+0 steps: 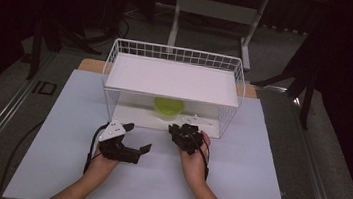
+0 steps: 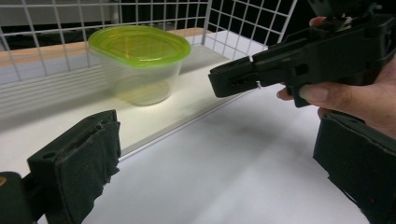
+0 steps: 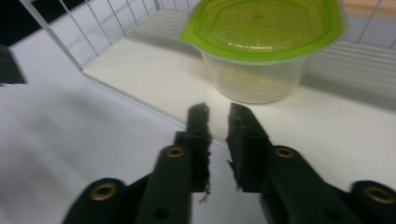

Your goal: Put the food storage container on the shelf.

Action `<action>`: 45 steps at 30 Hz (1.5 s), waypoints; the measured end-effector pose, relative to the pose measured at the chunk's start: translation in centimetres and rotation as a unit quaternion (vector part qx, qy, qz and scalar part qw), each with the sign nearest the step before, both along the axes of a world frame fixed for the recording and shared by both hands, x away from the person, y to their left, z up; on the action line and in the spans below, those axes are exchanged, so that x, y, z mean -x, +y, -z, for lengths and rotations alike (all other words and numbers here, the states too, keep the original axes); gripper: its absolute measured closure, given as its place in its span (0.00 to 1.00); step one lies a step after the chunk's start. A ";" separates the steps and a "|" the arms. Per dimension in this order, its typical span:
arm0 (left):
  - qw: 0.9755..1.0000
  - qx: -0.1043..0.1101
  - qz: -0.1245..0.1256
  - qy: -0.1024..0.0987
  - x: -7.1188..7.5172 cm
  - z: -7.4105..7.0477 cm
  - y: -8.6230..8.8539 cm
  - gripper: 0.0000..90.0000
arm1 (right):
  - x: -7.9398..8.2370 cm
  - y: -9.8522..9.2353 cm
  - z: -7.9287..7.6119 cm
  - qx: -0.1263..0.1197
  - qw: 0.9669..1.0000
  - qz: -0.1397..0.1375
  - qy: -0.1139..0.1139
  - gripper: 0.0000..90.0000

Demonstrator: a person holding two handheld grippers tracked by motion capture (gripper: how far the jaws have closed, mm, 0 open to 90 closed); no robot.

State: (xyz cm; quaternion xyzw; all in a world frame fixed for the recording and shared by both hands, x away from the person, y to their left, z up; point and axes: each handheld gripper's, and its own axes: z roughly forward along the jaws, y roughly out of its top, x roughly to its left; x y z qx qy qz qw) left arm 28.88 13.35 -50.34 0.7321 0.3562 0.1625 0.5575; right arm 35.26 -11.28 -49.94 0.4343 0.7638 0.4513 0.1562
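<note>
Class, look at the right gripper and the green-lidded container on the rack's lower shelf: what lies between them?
Nothing stands between the right gripper and the container: just bare white table, then the shelf's front edge and bare shelf, as the right gripper view shows.

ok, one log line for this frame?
left gripper: open, empty | right gripper: slightly open, empty, short of tub | tub: lidded, upright, on rack's lower shelf
</note>
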 end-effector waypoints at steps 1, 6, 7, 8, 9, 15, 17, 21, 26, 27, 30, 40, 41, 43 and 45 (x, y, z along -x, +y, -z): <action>1.000 0.002 0.001 0.001 0.0 -0.1 -0.1 0.02 | 0.2 -0.2 -0.1 -0.003 1.000 -0.002 -0.001 0.79; 1.000 -0.002 0.018 0.003 0.1 -0.5 -0.5 0.02 | 1.5 -1.0 -0.5 -0.017 1.000 -0.011 -0.013 0.51; 1.000 -0.004 0.020 0.001 0.2 -0.6 -0.6 0.02 | 1.8 -1.1 -0.5 -0.016 1.000 -0.012 -0.017 0.46; 1.000 -0.006 0.022 0.001 0.3 -0.7 -0.7 0.02 | 2.0 -1.2 -0.4 -0.015 1.000 -0.015 -0.019 0.40; 1.000 -0.006 0.025 0.002 0.4 -0.8 -0.7 0.02 | 2.2 -1.4 -0.4 -0.014 0.999 -0.021 -0.022 0.35; 0.999 -0.011 0.048 0.004 1.0 -1.2 -0.8 0.02 | 3.3 -2.6 -0.6 -0.033 0.998 -0.048 -0.019 0.23; 0.999 -0.010 0.052 0.006 1.3 -1.2 -0.8 0.02 | 4.1 -3.0 -0.6 -0.033 0.998 -0.050 -0.021 0.23; 0.998 -0.013 0.056 0.009 1.8 -1.3 -0.8 0.02 | 4.9 -3.6 -0.6 -0.017 0.998 -0.051 -0.038 0.20; 0.998 -0.011 0.061 0.011 2.3 -1.4 -0.5 0.02 | 5.7 -4.5 -0.5 -0.001 0.998 -0.044 -0.046 0.20; 0.998 -0.011 0.063 0.013 2.4 -1.4 -0.4 0.02 | 5.8 -4.6 -0.5 -0.003 0.998 -0.044 -0.044 0.20; 0.997 -0.011 0.068 0.020 2.7 -1.2 -0.1 0.02 | 6.1 -5.1 -0.4 0.003 0.998 -0.048 -0.047 0.20; 0.997 -0.015 0.066 0.031 3.8 -1.0 1.7 0.02 | 7.8 -6.9 -0.5 0.023 0.996 -0.070 -0.043 0.19; 0.997 -0.013 0.066 0.031 4.0 -1.0 1.9 0.02 | 7.9 -7.0 -0.5 0.024 0.996 -0.071 -0.041 0.19; 0.997 -0.012 0.064 0.034 4.3 -0.9 2.4 0.02 | 8.3 -7.3 -0.5 0.028 0.996 -0.073 -0.043 0.18; 0.997 -0.012 0.061 0.036 4.6 -0.9 3.0 0.02 | 8.6 -7.5 -0.6 0.030 0.996 -0.075 -0.047 0.18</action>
